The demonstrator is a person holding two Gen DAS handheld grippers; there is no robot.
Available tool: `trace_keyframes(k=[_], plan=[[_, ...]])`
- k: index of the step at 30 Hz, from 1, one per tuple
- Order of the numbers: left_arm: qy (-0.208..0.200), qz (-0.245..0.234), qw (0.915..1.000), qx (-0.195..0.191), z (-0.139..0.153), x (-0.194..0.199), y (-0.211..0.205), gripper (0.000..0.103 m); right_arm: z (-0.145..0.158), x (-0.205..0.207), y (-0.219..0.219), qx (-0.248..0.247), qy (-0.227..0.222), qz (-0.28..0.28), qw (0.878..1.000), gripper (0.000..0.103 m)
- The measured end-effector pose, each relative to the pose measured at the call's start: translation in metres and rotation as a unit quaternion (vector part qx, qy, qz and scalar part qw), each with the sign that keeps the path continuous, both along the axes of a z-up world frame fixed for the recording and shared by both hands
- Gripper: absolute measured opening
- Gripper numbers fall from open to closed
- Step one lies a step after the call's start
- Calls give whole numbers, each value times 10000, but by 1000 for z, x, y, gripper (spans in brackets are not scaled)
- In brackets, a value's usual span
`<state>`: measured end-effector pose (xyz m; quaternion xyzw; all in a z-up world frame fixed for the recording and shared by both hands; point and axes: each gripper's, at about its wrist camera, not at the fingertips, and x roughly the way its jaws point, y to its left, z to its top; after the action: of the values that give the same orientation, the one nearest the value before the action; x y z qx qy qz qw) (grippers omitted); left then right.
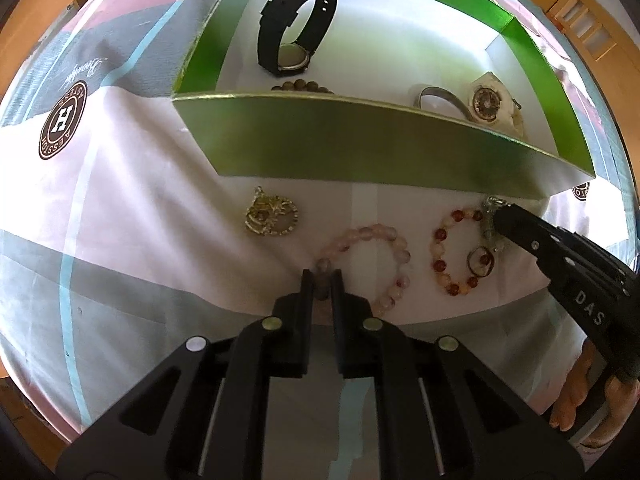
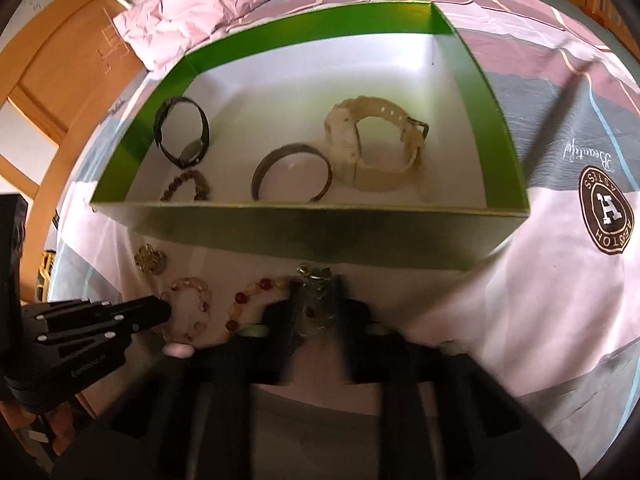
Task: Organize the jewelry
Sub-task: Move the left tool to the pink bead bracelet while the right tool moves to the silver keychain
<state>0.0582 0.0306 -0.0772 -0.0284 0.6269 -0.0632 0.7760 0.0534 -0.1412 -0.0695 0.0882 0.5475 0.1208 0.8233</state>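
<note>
On the patterned sheet lies a pink bead bracelet, and my left gripper is shut on its near-left beads. To its right sits a red-and-cream bead bracelet. Beside that, a silvery chain bracelet is pinched in my right gripper, which is shut just before the green box. A gold brooch lies to the left. Inside the box are a black watch, a brown bead bracelet, a metal bangle and a cream watch.
The box's tall front wall rises directly behind the loose jewelry. Crumpled pink cloth lies beyond the box, with wooden furniture at the left. A person's hand holds the right gripper's handle.
</note>
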Motion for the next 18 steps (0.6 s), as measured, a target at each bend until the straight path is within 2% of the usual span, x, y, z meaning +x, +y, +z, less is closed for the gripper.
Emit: trace_keyframes(k=[4,11,14,18], plan=[[-155,115,9998,-38,10,-7,19,5,9,-4,0,-43,-139,18,9999,7],[-810,5,9967,-14,45,-10,18,2,29,-13,-2,-332,-420,-40,9986,7],[-739,-46,9973,-32,45,-7,13,2,32,-14,-3,-443,-471,-25,9979,7],[-380,-29,9991,182,21,-7,9,8,22,-11,-4,-393,-238,-31,9989,7]])
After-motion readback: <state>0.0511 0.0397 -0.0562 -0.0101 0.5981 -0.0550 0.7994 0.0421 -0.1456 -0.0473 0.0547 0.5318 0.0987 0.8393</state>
